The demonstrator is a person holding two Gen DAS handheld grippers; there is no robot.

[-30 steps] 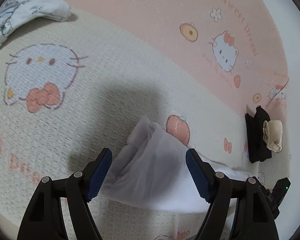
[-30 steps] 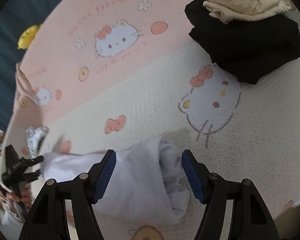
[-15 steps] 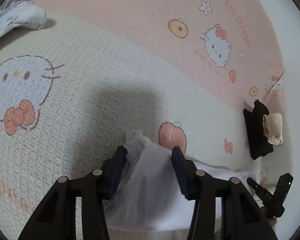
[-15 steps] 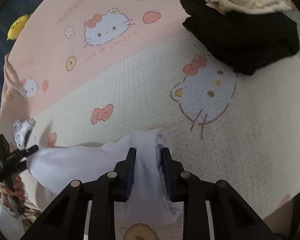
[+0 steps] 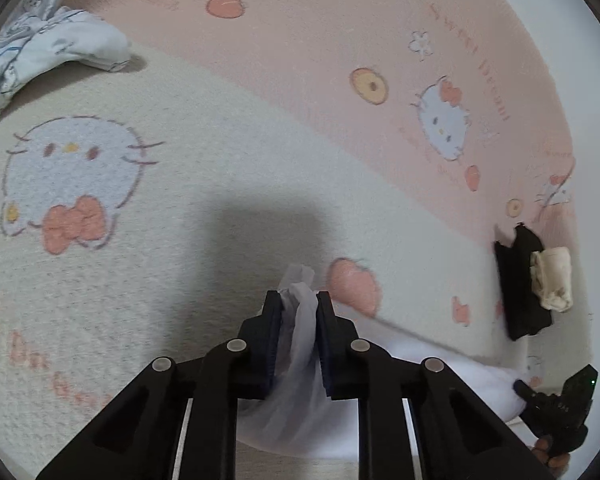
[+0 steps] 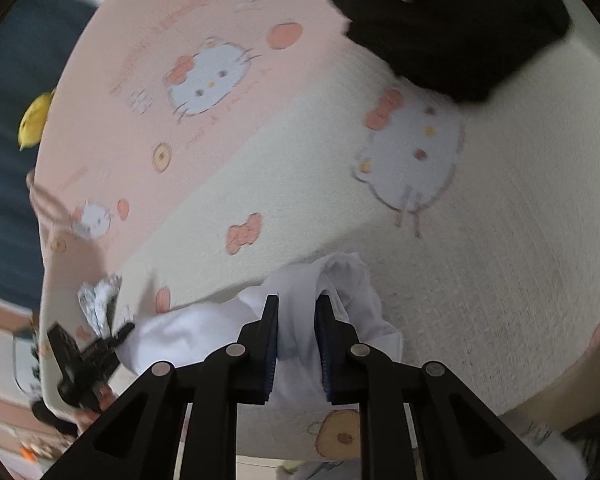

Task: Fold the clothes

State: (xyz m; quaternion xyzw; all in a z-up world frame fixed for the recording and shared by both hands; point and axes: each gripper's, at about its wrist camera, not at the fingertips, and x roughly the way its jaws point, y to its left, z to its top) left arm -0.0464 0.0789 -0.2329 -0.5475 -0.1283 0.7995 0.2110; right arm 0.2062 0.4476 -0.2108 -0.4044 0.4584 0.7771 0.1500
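Now from the left wrist we see our left gripper (image 5: 298,300), jaws just closed, clamped on the white garment (image 5: 300,360) lying on the blanket (image 5: 220,200); its pink lettering is unreadable. From the right wrist, our right gripper (image 6: 297,305), also just closed, pinches the same garment (image 6: 300,320).

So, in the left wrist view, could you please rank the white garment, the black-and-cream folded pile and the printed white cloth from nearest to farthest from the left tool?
1. White garment, pinched in the left tool.
2. Black-and-cream folded pile, far right.
3. Printed white cloth, top left corner.
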